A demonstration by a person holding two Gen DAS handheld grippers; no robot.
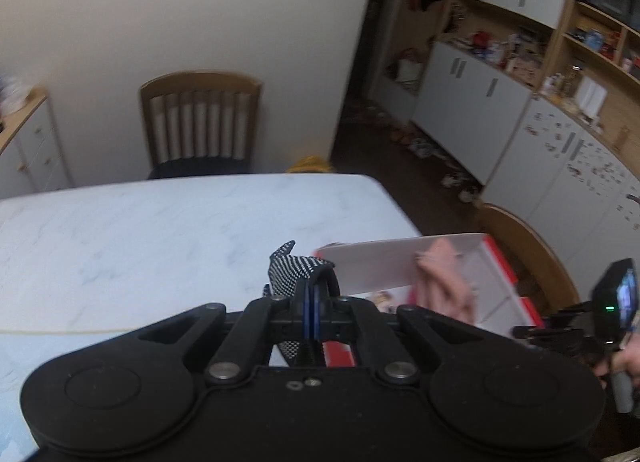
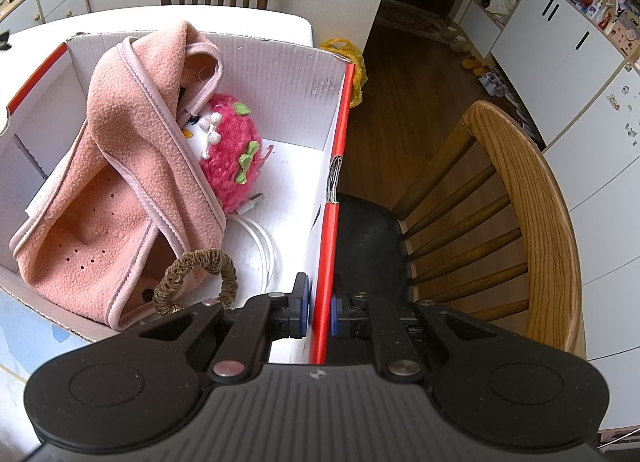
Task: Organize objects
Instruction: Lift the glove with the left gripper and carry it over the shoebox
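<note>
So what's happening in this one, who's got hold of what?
A person is tidying things into a cardboard box on the table. The right gripper is clamped on the box's red-edged wall. The left gripper is shut on a black-and-white patterned fabric piece, held above the tabletop. A pink fleece, pink plush toy, scrunchie and white cable already lie inside.

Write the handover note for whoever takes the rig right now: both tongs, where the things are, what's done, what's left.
Left tongs: shut on a black-and-white patterned cloth, held above the white table, not yet in the box.
Right tongs: clamped on the red-edged wall of the cardboard box, steadying it.
In the box already: pink fleece, pink fuzzy toy, white cable, brown scrunchie.
Left to do: drop the patterned cloth into the box, then release the wall.
</note>
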